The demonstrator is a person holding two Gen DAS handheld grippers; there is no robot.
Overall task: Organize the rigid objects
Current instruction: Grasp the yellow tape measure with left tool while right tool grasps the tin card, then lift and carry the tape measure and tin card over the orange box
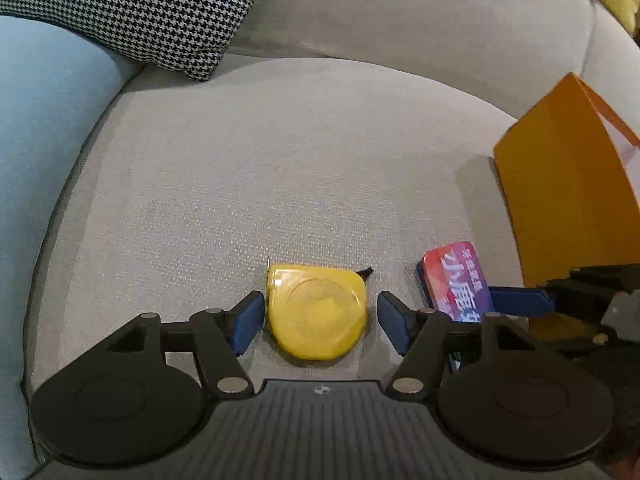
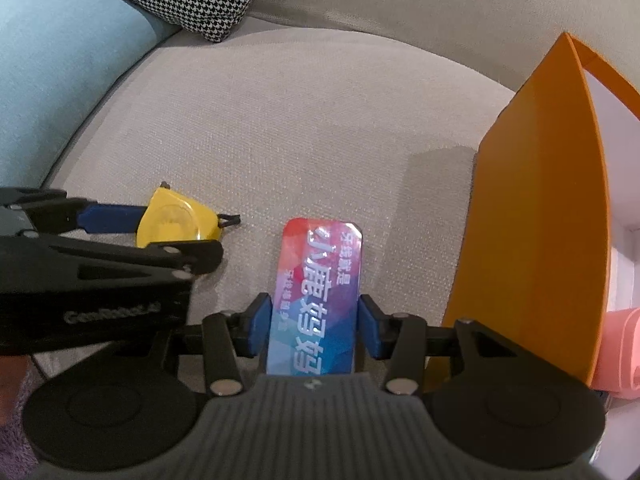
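Nearest me, my right gripper [image 2: 314,326] has its blue pads against both long edges of a red-to-blue gradient box [image 2: 316,300] printed with white Chinese characters; its near end is hidden under the gripper body, so I cannot see its full length. It lies flat on the grey sofa cushion [image 2: 320,128]. To its left, my left gripper [image 1: 320,320] stands with its jaws apart around a yellow tape measure [image 1: 318,312], gaps showing on both sides; the case is glossy, rounded, with a small black loop. The orange box [image 2: 528,216] to the right is cut off by the frame, and something pink [image 2: 618,356] shows inside it, too little to identify. Farther back lies a houndstooth pillow [image 1: 132,12], beside a pale blue cushion [image 1: 44,128].
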